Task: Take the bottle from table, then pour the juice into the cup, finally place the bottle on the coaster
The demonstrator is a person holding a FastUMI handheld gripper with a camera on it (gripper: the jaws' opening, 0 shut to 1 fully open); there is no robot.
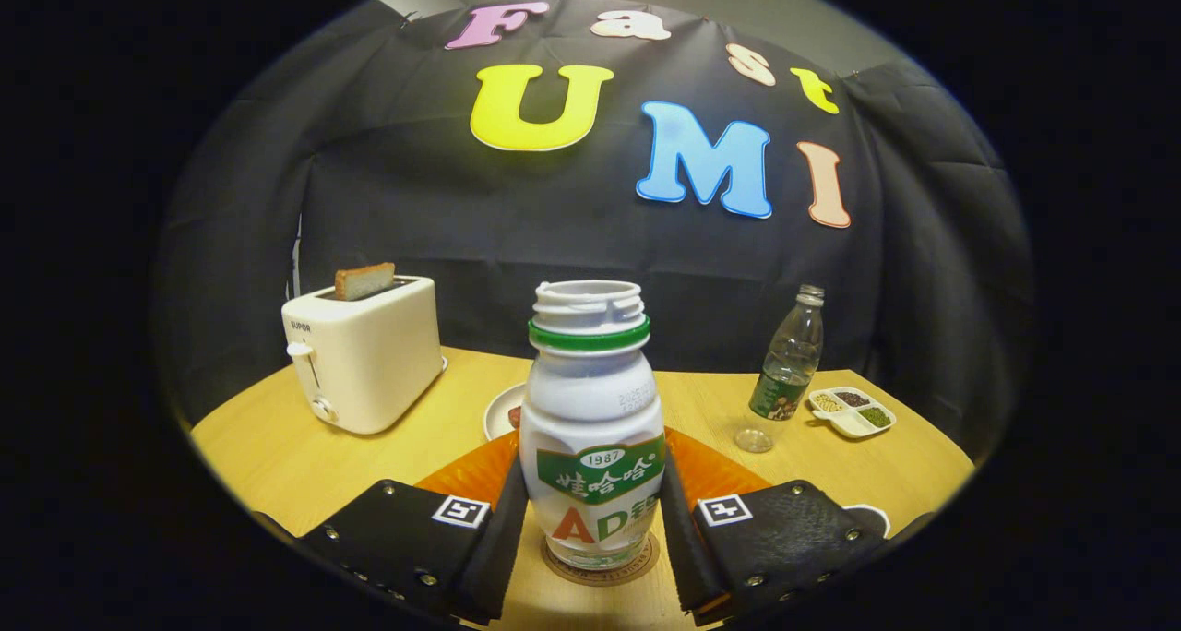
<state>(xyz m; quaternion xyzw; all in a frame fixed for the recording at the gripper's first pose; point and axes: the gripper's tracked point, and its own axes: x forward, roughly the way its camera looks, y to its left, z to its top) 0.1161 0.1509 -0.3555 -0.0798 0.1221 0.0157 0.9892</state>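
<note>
The bottle point(591, 428) between the fingers of the gripper point(590, 520) is smooth, slightly glossy white plastic with a printed label; both fingers press its sides. It stands on a round coaster point(600, 571) that looks like cork. The table point(268, 446) is smooth, light wood with a soft sheen. The toaster point(364, 352) has a glossy cream plastic shell. The clear bottle point(789, 368) is transparent plastic. An orange mat point(471, 474) looks ribbed
</note>
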